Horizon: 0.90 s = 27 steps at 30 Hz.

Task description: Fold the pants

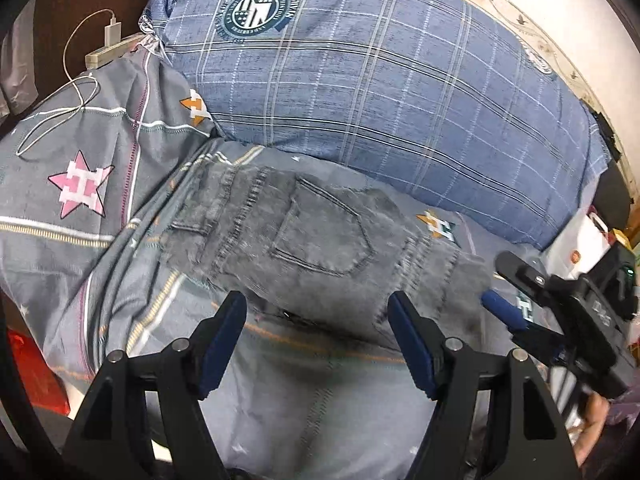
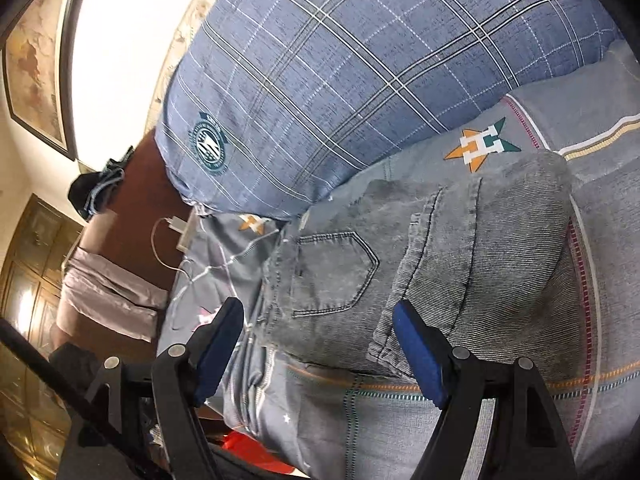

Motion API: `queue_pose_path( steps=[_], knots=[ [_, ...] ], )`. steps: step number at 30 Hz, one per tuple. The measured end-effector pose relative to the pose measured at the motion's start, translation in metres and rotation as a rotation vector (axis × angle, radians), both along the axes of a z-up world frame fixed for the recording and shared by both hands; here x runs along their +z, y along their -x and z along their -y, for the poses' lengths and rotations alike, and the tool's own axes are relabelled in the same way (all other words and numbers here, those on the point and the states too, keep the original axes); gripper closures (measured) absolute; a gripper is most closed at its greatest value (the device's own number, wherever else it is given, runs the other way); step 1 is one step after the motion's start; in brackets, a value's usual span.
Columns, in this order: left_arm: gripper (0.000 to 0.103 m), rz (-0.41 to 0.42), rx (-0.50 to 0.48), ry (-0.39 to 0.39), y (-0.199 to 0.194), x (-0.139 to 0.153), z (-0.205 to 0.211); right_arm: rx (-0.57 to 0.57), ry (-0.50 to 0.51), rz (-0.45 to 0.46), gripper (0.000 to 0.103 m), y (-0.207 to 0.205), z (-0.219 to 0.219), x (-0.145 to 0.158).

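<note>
Pants [image 1: 312, 236] lie on the bed [image 1: 320, 400], on the grey star-print cover, just ahead of both pairs of tongs. Left tongs [image 1: 318, 308]: spread wide, holding nothing, tips hovering at the near edge of the denim; contact with the fabric cannot be told. Right tongs [image 2: 318, 316]: also spread wide and holding nothing, with the folded bundle directly beyond the tips. In the left wrist view the right tongs [image 1: 500, 280] enter from the right, beside the pants' right-hand end.

Pants: grey washed denim, folded into a compact stack. One back pocket [image 2: 334, 274] faces up, dark stitching visible. A folded-over layer [image 2: 480, 264] lies on top at the right in the right wrist view, hem edge toward the camera.

Blue plaid pillow [image 1: 380, 72] sits just behind the pants, touching the cover. White charger and cable [image 1: 112, 30] lie far left.

The pants' underside and lower layers are hidden. The left wrist frame is motion-blurred over the denim.
</note>
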<state>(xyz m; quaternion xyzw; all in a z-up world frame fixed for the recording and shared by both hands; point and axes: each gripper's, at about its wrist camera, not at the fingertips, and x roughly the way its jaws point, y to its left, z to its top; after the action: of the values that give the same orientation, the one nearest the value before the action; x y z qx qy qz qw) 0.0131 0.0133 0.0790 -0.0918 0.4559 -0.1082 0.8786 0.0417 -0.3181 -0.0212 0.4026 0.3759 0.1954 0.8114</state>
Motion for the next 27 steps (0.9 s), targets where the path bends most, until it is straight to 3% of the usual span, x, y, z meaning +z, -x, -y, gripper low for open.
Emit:
queue_pose_path(
  steps=[5, 11, 18, 24, 27],
  knots=[
    [0.031, 0.043, -0.017, 0.015, 0.002, 0.002, 0.010, 0.011, 0.004, -0.019, 0.021, 0.003, 0.002, -0.003],
    [0.031, -0.021, 0.002, 0.034, -0.023, -0.015, 0.000, 0.021, 0.014, -0.055, 0.021, 0.001, 0.001, -0.010],
    [0.031, -0.089, 0.050, 0.149, -0.072, -0.043, -0.038, 0.061, 0.135, -0.046, 0.021, 0.000, -0.016, -0.010],
    [0.031, -0.211, 0.139, 0.200, -0.111, -0.090, -0.077, 0.085, 0.232, -0.160, 0.021, -0.037, -0.045, -0.011],
    [0.031, -0.245, 0.164, 0.194, -0.125, -0.100, -0.086, 0.091, 0.295, -0.147, 0.021, -0.068, -0.065, -0.012]
  ],
)
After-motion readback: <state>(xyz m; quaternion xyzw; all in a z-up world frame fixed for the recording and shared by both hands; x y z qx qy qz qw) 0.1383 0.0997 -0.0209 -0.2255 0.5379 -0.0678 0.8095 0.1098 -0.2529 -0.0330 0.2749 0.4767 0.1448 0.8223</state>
